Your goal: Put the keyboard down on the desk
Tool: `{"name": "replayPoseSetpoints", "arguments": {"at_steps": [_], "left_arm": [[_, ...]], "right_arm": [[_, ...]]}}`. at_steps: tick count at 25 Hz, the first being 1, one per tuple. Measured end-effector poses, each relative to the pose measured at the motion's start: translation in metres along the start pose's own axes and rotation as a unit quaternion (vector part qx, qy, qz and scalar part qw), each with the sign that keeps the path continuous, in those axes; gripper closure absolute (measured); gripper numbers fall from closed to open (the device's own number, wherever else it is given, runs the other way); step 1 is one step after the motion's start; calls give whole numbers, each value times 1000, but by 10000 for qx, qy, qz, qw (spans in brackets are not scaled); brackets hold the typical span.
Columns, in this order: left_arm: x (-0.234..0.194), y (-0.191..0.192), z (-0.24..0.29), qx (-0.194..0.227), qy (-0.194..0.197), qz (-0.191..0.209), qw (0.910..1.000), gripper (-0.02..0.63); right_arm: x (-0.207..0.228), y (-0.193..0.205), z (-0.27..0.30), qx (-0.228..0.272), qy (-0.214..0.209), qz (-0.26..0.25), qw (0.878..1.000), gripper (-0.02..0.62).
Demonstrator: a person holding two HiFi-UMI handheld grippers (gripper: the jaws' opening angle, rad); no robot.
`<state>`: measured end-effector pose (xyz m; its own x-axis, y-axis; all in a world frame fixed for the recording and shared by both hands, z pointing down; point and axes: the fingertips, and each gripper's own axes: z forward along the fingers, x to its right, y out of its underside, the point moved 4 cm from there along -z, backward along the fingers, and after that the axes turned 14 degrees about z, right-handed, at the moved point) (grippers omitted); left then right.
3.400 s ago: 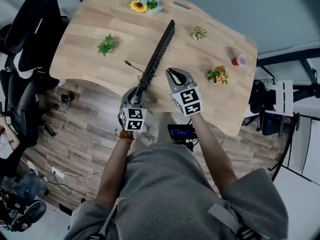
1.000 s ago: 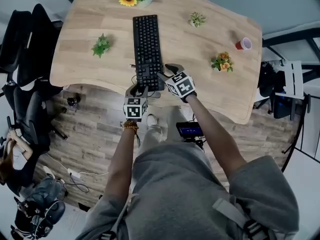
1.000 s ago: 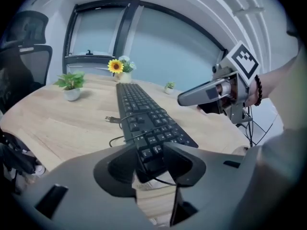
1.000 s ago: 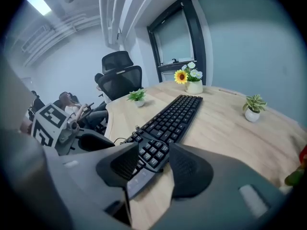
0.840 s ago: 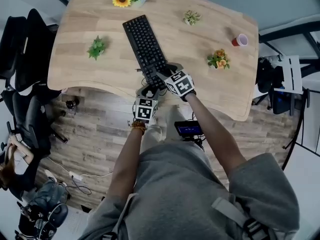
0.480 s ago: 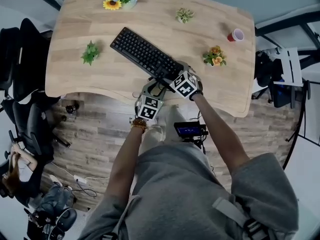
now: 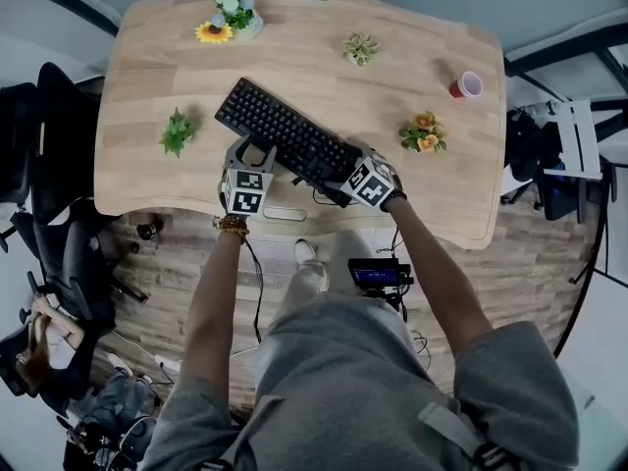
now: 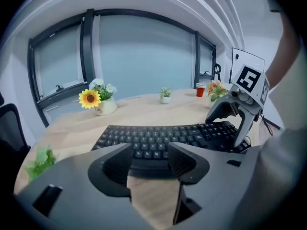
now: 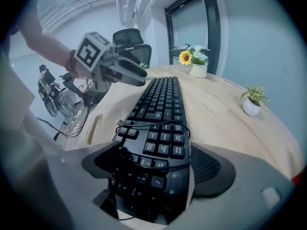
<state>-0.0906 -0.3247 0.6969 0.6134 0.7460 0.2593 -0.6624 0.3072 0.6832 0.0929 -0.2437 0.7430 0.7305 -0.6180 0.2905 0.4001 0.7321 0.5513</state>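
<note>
Opening right tongs (image 9: 158,159) wide around right end of keyboard (image 7: 285,140), flat on surface (image 7: 147,77) near near edge. Opening left tongs (image 8: 148,159) too; only bare surface between, keyboard just beyond. Judged light, stiff, long: hold by short ends, mind loose cable (image 9: 149,124).

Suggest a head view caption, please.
Keyboard flat on desk; right gripper opening around its end, left gripper opening empty beside it.

In your head view, the right tongs (image 7: 345,171), jaws opening astride the keyboard (image 7: 283,135), cover its near end. In the right gripper view, that end disappears beneath the tongs' body.
</note>
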Motion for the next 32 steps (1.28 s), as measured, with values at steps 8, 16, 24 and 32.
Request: {"name": "replayPoseSetpoints", "arguments": {"at_steps": [8,16,24,32], "left_arm": [[5,0,26,-435,1154,1340,9833,350],[9,24,21,-150,870,120,9960,348],[5,11,34,-360,706,-201,9967,348],[2,-1,47,-518,134,-769,9956,348]], "right_arm": [[-5,-30,-12,-11,-235,-764,9968,114],[-25,-14,18,-542,-294,-1343,9890,117],[25,-38,14,-839,-211,-1700,9816,120],[73,-54,3,-517,432,-822,9943,120]]}}
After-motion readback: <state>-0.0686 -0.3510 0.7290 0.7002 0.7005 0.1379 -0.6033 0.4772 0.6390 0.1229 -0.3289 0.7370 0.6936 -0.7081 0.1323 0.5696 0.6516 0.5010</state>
